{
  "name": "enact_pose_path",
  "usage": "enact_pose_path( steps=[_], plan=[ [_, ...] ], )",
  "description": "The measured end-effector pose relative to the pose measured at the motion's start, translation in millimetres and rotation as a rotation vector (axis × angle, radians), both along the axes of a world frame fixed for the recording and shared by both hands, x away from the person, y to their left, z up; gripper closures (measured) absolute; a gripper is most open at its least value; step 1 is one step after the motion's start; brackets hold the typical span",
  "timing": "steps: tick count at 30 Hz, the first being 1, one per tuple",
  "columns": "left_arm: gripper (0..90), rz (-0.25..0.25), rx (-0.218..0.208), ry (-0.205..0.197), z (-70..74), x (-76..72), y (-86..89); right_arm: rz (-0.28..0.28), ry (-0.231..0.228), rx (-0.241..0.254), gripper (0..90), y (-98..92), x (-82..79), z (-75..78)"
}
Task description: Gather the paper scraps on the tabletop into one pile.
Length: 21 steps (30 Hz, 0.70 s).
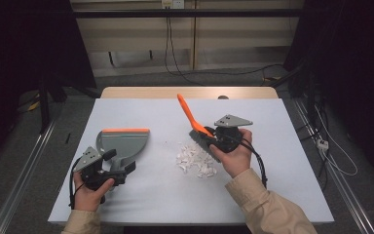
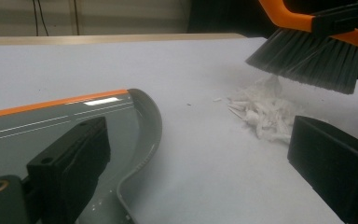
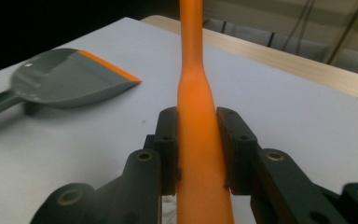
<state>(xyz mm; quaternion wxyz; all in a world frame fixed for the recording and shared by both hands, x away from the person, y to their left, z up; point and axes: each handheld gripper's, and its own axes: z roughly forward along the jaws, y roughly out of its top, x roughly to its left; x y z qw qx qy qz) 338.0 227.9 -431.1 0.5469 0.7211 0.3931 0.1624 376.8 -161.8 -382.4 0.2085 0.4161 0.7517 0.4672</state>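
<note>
White tabletop [image 1: 141,204], paper scraps [image 1: 195,160], dark room, grey floor [image 1: 19,146]

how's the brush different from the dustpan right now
The brush is lifted off the table, clamped in the right gripper; the dustpan lies flat on it. The brush has dark bristles and an all-orange handle; the dustpan is grey with just an orange front edge. Both are grey and orange.

No readable text, label or number anywhere.

place: lab | signs: dark curtains [image 1: 24,44], floor rails [image 1: 22,170], loose cables [image 1: 185,73], lone table [image 1: 126,195]
</note>
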Motion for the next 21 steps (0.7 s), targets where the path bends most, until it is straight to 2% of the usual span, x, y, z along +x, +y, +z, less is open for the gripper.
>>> enact_pose_path(
  steps=[2, 5, 9, 13, 15, 18, 21],
  plan=[
    [5.5, 0.002, 0.000, 0.000, 0.1, -0.1, 0.7, 0.023, 0.002, 0.017, 71.7, 4.2, -2.6, 0.2],
    [5.5, 0.005, -0.001, 0.000, -0.2, 0.2, 0.8, 0.099, 0.013, 0.059, 71.6, 13.5, -7.7, 0.0],
    [5.5, 0.003, 0.002, 0.003, -0.9, 0.3, 1.0, 0.190, 0.023, 0.066, 71.7, 24.3, -14.0, -3.9],
    [5.5, 0.006, 0.004, 0.006, -1.3, 0.0, 2.5, 0.228, 0.057, 0.096, 71.7, 27.3, -15.3, -13.9],
    [5.5, 0.014, -0.005, 0.007, -1.7, -0.6, 2.9, 0.250, 0.066, 0.088, 71.7, 29.1, -17.7, -18.4],
    [5.4, 0.018, 0.004, 0.007, -1.9, -0.8, 5.1, 0.281, 0.074, 0.084, 71.7, 30.7, -22.3, -25.8],
    [5.4, 0.024, -0.006, 0.008, -1.9, -1.3, 4.9, 0.316, 0.087, 0.113, 71.7, 32.5, -28.2, -32.8]
  ],
)
